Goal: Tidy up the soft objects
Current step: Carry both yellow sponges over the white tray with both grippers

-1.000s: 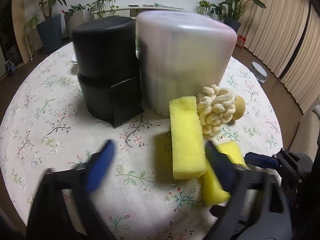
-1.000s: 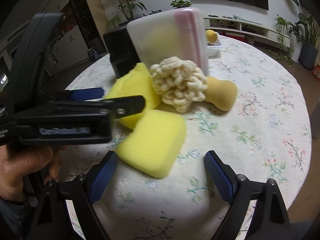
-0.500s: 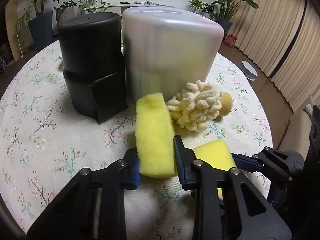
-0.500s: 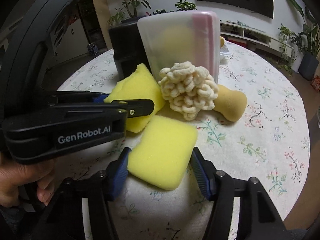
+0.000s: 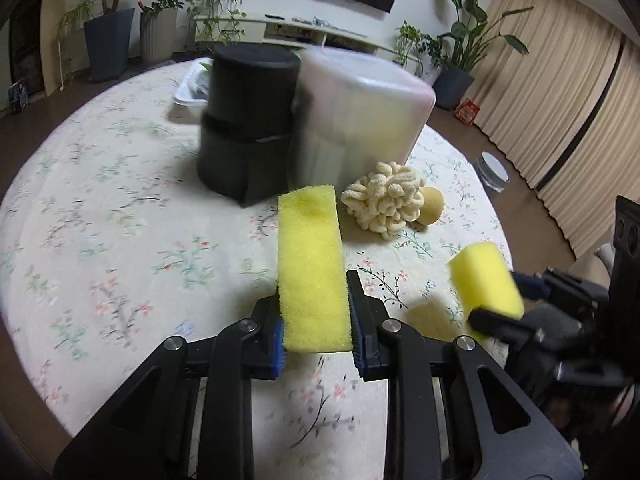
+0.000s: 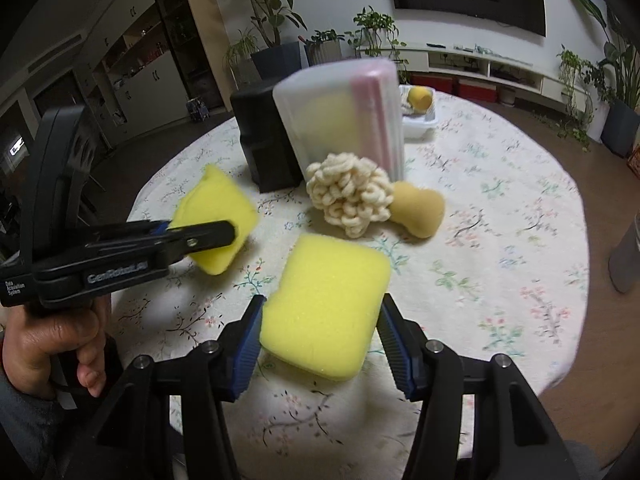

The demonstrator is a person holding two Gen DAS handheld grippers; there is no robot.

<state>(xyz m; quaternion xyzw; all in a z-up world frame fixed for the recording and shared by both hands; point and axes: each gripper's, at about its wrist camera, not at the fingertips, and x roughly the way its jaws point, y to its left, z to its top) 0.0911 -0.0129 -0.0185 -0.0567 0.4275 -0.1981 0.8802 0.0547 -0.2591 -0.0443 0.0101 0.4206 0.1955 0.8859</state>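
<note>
My left gripper (image 5: 314,320) is shut on the narrow sides of a long yellow sponge (image 5: 310,248) and holds it above the floral tablecloth; from the right wrist it shows side-on, the left gripper (image 6: 224,236) with that sponge (image 6: 216,204). My right gripper (image 6: 322,320) has a second, squarer yellow sponge (image 6: 332,280) pressed between its blue pads, its jaws still closing, the sponge raised off the cloth. In the left wrist view that sponge (image 5: 484,280) hangs at the right over its shadow. A cream looped puff (image 6: 348,198) and a tan rounded sponge (image 6: 420,212) lie on the table behind.
A translucent white container (image 5: 360,120) and a black container (image 5: 248,120) stand side by side at the table's middle. Behind them is a white tray (image 6: 418,120). The round table (image 5: 100,220) drops off at the right, where a grey cylinder (image 5: 494,170) stands on the floor.
Both grippers went from wide open to closed on their sponges. Both sponges have since risen off the cloth, and the left one has moved away from the containers.
</note>
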